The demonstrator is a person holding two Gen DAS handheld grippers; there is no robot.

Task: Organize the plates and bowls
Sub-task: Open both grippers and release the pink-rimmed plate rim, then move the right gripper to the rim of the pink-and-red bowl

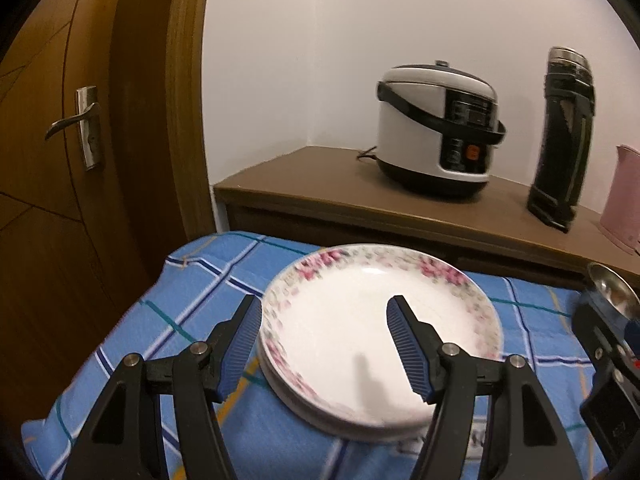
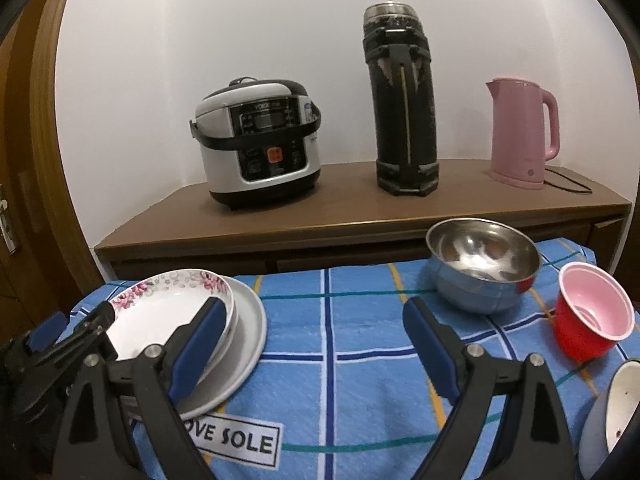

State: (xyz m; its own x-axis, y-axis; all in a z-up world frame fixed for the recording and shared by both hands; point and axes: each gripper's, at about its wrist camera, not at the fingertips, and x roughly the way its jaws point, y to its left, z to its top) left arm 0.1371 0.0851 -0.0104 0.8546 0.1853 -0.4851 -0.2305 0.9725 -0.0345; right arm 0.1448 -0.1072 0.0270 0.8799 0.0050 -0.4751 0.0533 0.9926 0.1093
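A floral-rimmed plate [image 1: 360, 320] sits on top of a plain white plate [image 2: 250, 320] at the left end of the blue checked cloth [image 2: 340, 340]. My left gripper [image 1: 324, 304] hangs open just over the stack. One finger is beside the stack's left rim and the other is above its white middle, neither touching it. My right gripper [image 2: 314, 306] is open over bare cloth, right of the plates, with nothing between its fingers. A steel bowl [image 2: 484, 264] stands further right at the back. A white bowl [image 2: 618, 408] peeks in at the lower right edge.
A red cup with a pink inside [image 2: 592, 320] leans beside the steel bowl. Behind the cloth a brown sideboard [image 2: 340, 208] carries a rice cooker [image 2: 260, 144], a tall black flask [image 2: 404, 100] and a pink kettle [image 2: 520, 132]. A wooden door [image 1: 60, 140] stands to the left.
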